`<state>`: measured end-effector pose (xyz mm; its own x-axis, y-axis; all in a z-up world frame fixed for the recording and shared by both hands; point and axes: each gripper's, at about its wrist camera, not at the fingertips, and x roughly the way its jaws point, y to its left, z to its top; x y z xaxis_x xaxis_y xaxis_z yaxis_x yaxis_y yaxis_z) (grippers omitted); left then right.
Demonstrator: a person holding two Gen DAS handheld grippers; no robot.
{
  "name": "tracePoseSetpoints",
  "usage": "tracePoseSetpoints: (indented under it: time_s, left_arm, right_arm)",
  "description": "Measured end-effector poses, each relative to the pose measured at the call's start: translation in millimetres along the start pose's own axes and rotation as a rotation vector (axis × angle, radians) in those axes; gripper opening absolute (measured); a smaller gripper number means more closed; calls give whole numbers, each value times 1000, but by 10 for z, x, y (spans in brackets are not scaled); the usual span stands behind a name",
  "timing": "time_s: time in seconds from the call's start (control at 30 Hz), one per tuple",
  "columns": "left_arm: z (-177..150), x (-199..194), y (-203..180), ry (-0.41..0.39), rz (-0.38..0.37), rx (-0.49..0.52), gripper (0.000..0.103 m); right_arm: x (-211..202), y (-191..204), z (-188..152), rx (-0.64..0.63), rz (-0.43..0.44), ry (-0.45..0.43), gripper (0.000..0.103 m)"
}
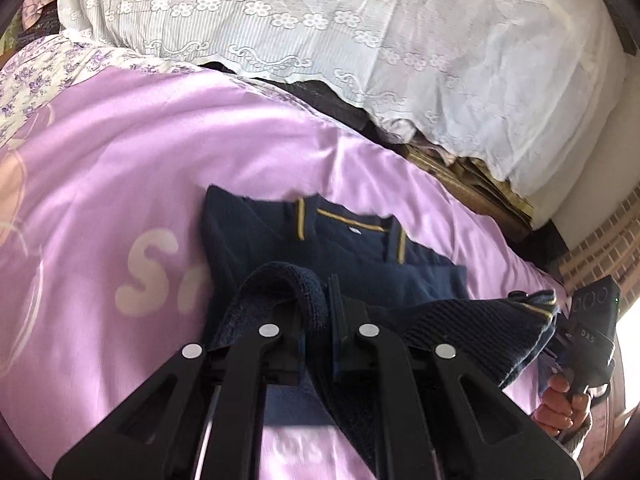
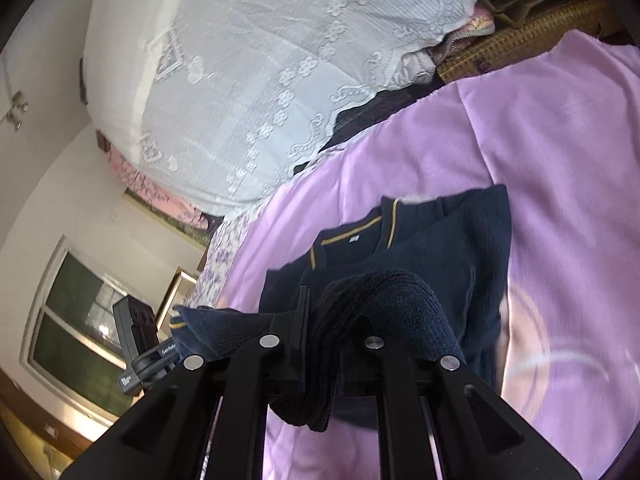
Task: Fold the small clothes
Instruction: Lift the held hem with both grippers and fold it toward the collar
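Observation:
A small navy knit sweater [image 1: 352, 248] with mustard trim at the collar lies on a lilac bedspread [image 1: 120, 152]. Its collar faces away from me. My left gripper [image 1: 316, 300] is shut on a fold of the sweater's ribbed lower edge, lifted off the bed. The other end of that edge stretches right to the right gripper's body [image 1: 592, 332], held by a hand [image 1: 556, 404]. In the right wrist view the right gripper [image 2: 320, 312] is shut on a bunched fold of the same sweater [image 2: 452, 248]. The left gripper's body [image 2: 136, 336] shows at the left with the trimmed hem draped on it.
A big pile under a white lace cover [image 1: 360, 40] stands at the far side of the bed, with a woven mat [image 1: 472, 184] under it. A floral sheet [image 1: 36, 76] lies at the left. A window [image 2: 80, 320] and white wall are left of the bed.

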<state>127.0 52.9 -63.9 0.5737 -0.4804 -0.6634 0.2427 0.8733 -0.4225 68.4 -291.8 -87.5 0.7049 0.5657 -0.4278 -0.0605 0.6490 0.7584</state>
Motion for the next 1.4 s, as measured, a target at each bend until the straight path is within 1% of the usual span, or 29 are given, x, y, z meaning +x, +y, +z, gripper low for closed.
tracePoseSetpoints:
  time_s: [0.07, 0.17, 0.2, 0.27, 0.3, 0.33, 0.37, 0.43, 0.47, 0.5, 0.53, 0.57, 0.63, 0.7, 0.8, 0.87, 0.97, 1.03, 1.1, 1.17, 1.2, 1.23, 1.27, 1.33, 1.4]
  left_arm:
    - [93, 139, 63, 8, 7, -25, 8]
    - [213, 414, 226, 30, 44, -75, 8]
    - [240, 536, 310, 51, 47, -106, 8]
    - [255, 769, 483, 90, 27, -178, 8]
    - [248, 844, 521, 95, 26, -195, 9]
    - [238, 888, 549, 93, 26, -201, 9]
    - [227, 908, 542, 81, 29, -186, 9]
    - [211, 887, 480, 72, 45, -145, 11]
    - [213, 876, 449, 70, 46, -129, 12]
    - [209, 847, 428, 66, 33, -122, 19]
    - [209, 826, 417, 64, 19, -125, 30]
    - [202, 782, 409, 62, 0, -131, 36]
    - [186, 631, 378, 43, -30, -140, 66]
    - [195, 459, 331, -1, -36, -138, 74]
    - [225, 294, 267, -34, -97, -139, 75]
    - [224, 284, 223, -37, -107, -132, 75]
    - [174, 343, 107, 13, -157, -103, 75]
    - [141, 346, 9, 34, -158, -68, 75]
    - [126, 342, -44, 48, -178, -58, 75]
    - [117, 354, -74, 72, -226, -70, 78]
    - [116, 381, -91, 84, -253, -82, 81]
    - [120, 415, -108, 93, -264, -90, 84]
    - [142, 474, -134, 101, -253, -95, 86]
    - [199, 551, -127, 95, -206, -108, 87]
    - [315, 623, -42, 60, -155, -151, 87]
  right_arm:
    - [143, -86, 117, 20, -14, -6, 11]
    - [412, -294, 287, 78, -37, -2, 11]
    - [524, -402, 341, 112, -48, 5, 11]
    - [729, -601, 402, 175, -54, 26, 11]
    - [842, -704, 414, 200, -71, 39, 11]
    - [937, -793, 399, 218, -90, 53, 12]
    - [982, -837, 377, 218, -94, 58, 13]
    - [979, -790, 352, 164, -102, 58, 14]
    - [961, -746, 354, 141, -104, 62, 24]
    - [913, -684, 343, 120, -89, 55, 33]
    - [881, -649, 329, 110, -82, 46, 51]
    - [837, -596, 316, 95, -88, 40, 58]
    - [734, -463, 298, 41, -118, 30, 61]
    - [651, -371, 287, 19, -103, 22, 61]
    - [531, -248, 268, 6, -51, 24, 61]
    - [519, -182, 261, -10, -29, 43, 61]
    - [557, -119, 236, -25, -1, 101, 61]
    - [586, -78, 210, -37, -6, 143, 62]
    - [618, -57, 204, -40, -19, 179, 63]
    - [653, -62, 186, -34, -13, 210, 65]
    - [682, -68, 176, -30, -14, 226, 65]
    - [713, -80, 151, -29, -21, 246, 66]
    - [766, -87, 139, -23, -25, 264, 66]
    - [905, -92, 140, -15, -4, 310, 66]
    - [1048, -99, 200, -14, 21, 343, 66]
